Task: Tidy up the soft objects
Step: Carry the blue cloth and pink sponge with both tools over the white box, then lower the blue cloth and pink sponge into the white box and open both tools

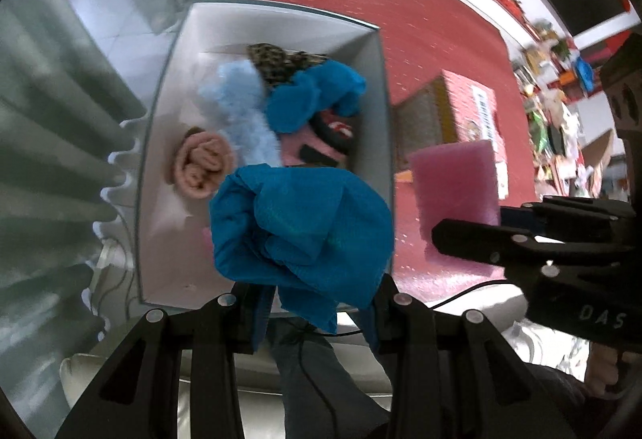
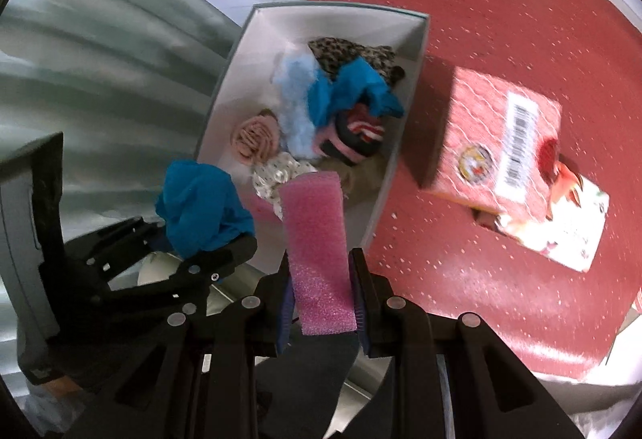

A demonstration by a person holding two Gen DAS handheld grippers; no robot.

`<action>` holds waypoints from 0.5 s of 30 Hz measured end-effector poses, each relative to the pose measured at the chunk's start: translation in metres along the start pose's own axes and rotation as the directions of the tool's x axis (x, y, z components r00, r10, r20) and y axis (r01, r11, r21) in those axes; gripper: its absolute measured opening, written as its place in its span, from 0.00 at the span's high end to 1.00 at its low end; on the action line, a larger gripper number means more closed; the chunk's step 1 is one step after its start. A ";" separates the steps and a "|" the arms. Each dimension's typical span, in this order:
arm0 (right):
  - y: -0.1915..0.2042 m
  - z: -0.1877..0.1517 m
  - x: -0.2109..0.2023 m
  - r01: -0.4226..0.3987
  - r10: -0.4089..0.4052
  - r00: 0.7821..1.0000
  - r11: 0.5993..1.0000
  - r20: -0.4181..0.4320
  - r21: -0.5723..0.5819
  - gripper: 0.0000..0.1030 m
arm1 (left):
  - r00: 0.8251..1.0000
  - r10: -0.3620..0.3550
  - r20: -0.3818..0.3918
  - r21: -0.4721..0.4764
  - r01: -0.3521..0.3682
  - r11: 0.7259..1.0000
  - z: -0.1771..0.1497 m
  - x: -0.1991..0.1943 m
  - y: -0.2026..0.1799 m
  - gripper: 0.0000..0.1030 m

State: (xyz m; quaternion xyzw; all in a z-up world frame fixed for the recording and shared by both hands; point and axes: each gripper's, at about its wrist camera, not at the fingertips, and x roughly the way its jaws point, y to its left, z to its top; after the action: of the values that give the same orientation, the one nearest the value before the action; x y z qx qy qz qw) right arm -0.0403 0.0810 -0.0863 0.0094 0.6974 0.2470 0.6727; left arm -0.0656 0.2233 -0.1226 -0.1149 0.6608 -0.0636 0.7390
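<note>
My left gripper (image 1: 317,302) is shut on a crumpled blue cloth (image 1: 301,230) and holds it above the near end of a white open box (image 1: 373,110). The cloth also shows in the right wrist view (image 2: 204,206). My right gripper (image 2: 321,294) is shut on a pink foam sponge (image 2: 319,246), held upright over the box's near edge (image 2: 381,206). The sponge also shows in the left wrist view (image 1: 457,190). In the box lie a second blue cloth (image 1: 313,98), a light blue fluffy piece (image 1: 240,106), a rolled peach towel (image 1: 202,164), a leopard-print cloth (image 1: 277,61) and a pink-and-black item (image 1: 321,146).
The box stands on a red speckled floor (image 2: 481,37). A red printed carton (image 2: 505,142) lies to the right of the box. Grey-green curtains (image 1: 48,118) hang on the left. Cluttered shelves (image 1: 561,98) line the far right.
</note>
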 end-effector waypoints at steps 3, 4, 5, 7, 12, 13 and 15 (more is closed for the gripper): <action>0.004 0.010 0.003 -0.003 0.003 1.000 1.000 0.003 0.005 0.74 | 1.000 0.016 0.008 -0.022 -0.016 1.000 0.001 0.000 0.008 0.62; 0.005 0.013 0.005 -0.010 0.010 1.000 1.000 -0.001 0.009 0.74 | 1.000 0.023 0.010 -0.025 -0.022 0.999 0.002 -0.001 0.009 0.62; 0.007 0.016 0.007 -0.016 0.016 1.000 1.000 -0.004 0.014 0.74 | 0.999 0.032 0.013 -0.030 -0.032 0.999 0.003 0.000 0.012 0.62; 0.009 0.020 0.009 -0.018 0.018 1.000 1.000 -0.006 0.017 0.74 | 0.999 0.046 0.015 -0.042 -0.046 0.998 0.004 0.001 0.017 0.62; 0.015 0.032 0.014 -0.028 0.029 1.000 0.999 -0.013 0.015 0.74 | 0.998 0.057 0.001 -0.063 -0.057 0.996 0.006 0.006 0.027 0.62; 0.016 0.034 0.015 -0.030 0.030 0.999 0.999 -0.016 0.015 0.74 | 0.998 0.058 -0.002 -0.066 -0.058 0.996 0.006 0.007 0.027 0.62; 0.018 0.035 0.021 -0.034 0.034 0.999 0.999 -0.024 0.010 0.74 | 0.998 0.062 -0.010 -0.071 -0.063 0.995 0.007 0.010 0.029 0.62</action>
State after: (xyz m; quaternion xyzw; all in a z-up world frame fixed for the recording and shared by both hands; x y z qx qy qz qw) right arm -0.0153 0.1156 -0.0986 0.0212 0.7065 0.2552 0.6598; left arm -0.0594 0.2491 -0.1388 -0.1201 0.6688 -0.0172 0.7335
